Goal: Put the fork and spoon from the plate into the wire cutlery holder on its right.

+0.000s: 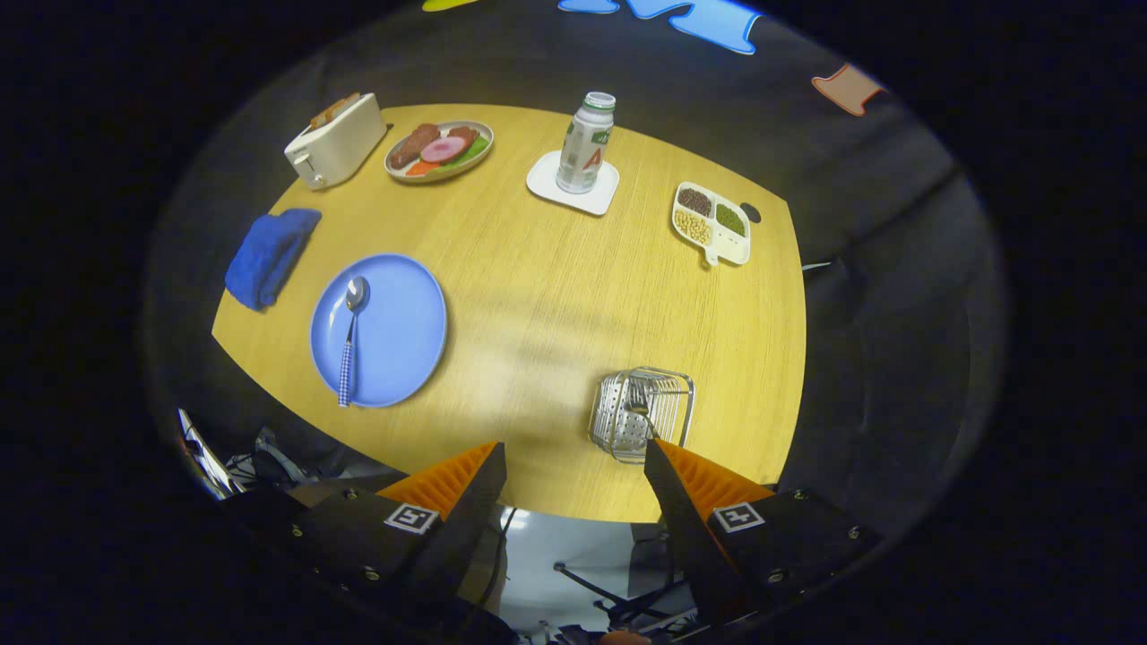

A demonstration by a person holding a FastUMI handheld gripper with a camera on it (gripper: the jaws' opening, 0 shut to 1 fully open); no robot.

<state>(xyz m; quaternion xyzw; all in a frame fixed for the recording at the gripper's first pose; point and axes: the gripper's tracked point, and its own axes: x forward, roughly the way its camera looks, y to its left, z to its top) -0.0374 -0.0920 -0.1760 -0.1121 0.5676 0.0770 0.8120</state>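
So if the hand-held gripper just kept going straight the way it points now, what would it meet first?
Probably bare wood. The hand-held gripper, fingers open and holding nothing, aims at the bare middle of the table. The wire cutlery holder sits just off the right finger, the blue plate well left. Depth is unclear.

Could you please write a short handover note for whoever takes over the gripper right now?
Gripper: open, holding nothing, fingers spread above the near table edge.
Wire cutlery holder: just ahead of the right finger, with the fork already standing in it.
Spoon: lying on the blue plate, bowl pointing away, handle toward the near rim; plate sits beyond the left finger.
Done: fork in the holder.
Left: pick up the spoon from the plate and put it in the holder.
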